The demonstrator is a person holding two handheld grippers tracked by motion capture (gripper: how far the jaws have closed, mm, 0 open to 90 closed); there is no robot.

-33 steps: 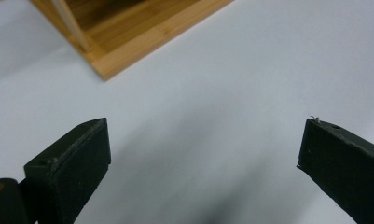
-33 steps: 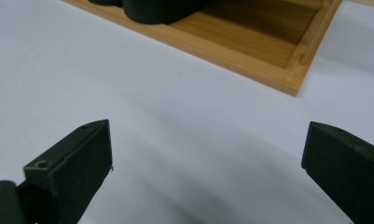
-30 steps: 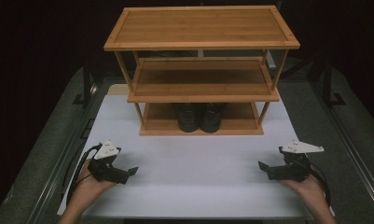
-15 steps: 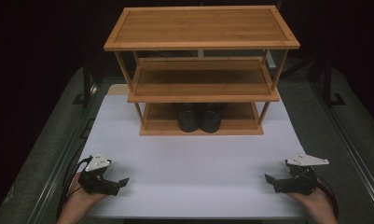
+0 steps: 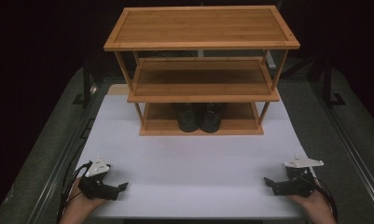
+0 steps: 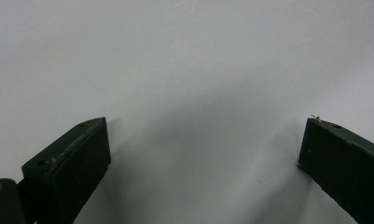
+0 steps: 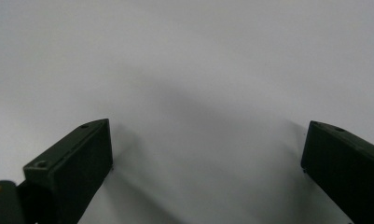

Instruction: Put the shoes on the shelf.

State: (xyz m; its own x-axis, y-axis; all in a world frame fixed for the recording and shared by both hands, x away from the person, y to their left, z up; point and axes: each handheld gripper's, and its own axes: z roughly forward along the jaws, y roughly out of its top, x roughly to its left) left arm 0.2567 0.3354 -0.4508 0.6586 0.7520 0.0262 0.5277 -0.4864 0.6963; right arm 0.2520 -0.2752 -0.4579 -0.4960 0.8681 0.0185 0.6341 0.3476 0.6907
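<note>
Nearest, the left gripper and the right gripper rest low at the near corners of the white worktop, each in a hand, jaws spread wide with nothing between them. Farther back stands a three-tier wooden rack; a pair of black shoes sits on its bottom shelf.

A three-tier wooden rack stands at the far end of the white table top, with a pair of dark shoes side by side on its lowest shelf. Near the front edge — well apart — the left gripper and right gripper point inward, each in a hand.
</note>
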